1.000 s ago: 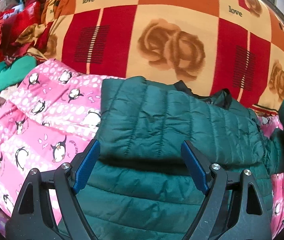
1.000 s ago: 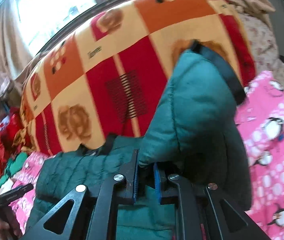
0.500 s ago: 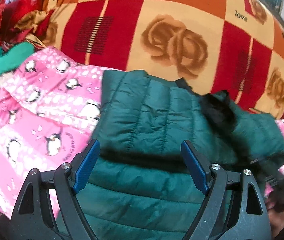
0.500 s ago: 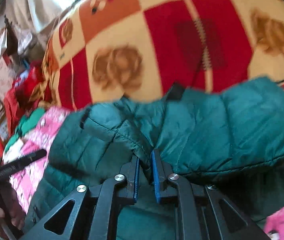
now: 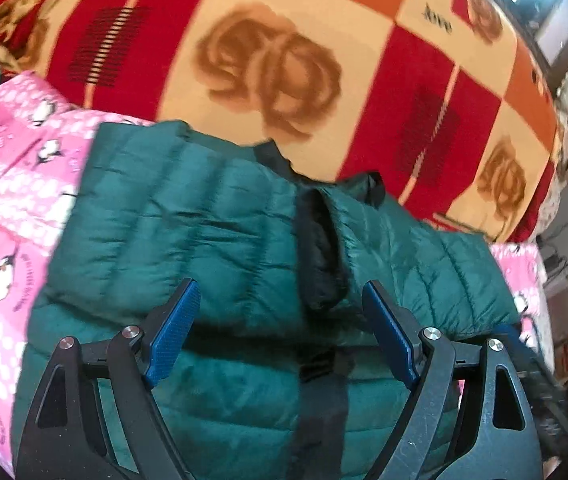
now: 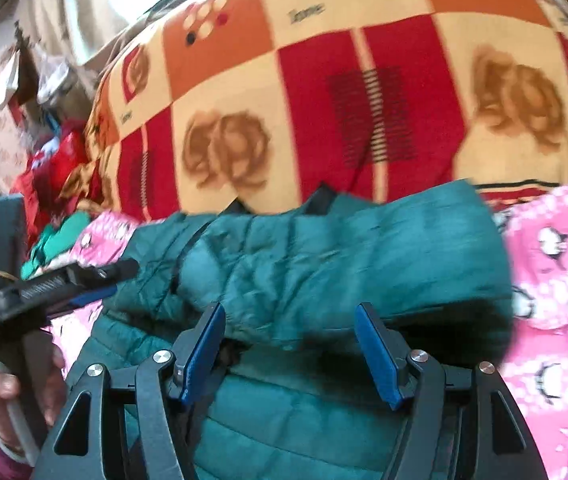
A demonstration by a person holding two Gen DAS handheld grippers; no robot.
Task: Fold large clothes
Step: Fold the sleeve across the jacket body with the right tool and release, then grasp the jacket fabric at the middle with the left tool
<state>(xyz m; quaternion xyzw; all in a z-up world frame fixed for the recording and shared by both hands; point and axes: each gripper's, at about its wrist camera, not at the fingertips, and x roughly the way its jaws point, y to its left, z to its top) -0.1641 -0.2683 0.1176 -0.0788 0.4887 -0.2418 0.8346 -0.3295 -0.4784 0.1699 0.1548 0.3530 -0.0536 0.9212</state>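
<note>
A dark green quilted puffer jacket lies on a pink penguin-print blanket. Both sleeves are folded across its body, and the black cuff of one lies in the middle. It also shows in the right wrist view. My left gripper is open and empty, just above the jacket's lower part. My right gripper is open and empty, close over the folded sleeve. The left gripper also shows at the left of the right wrist view.
A large red, orange and cream rose-print blanket rises behind the jacket. A pile of red and green clothes lies at the far left. The pink blanket extends right of the jacket.
My right gripper carried the right sleeve across the jacket, laid it down and opened. The left gripper stayed open and shifted slightly right.
</note>
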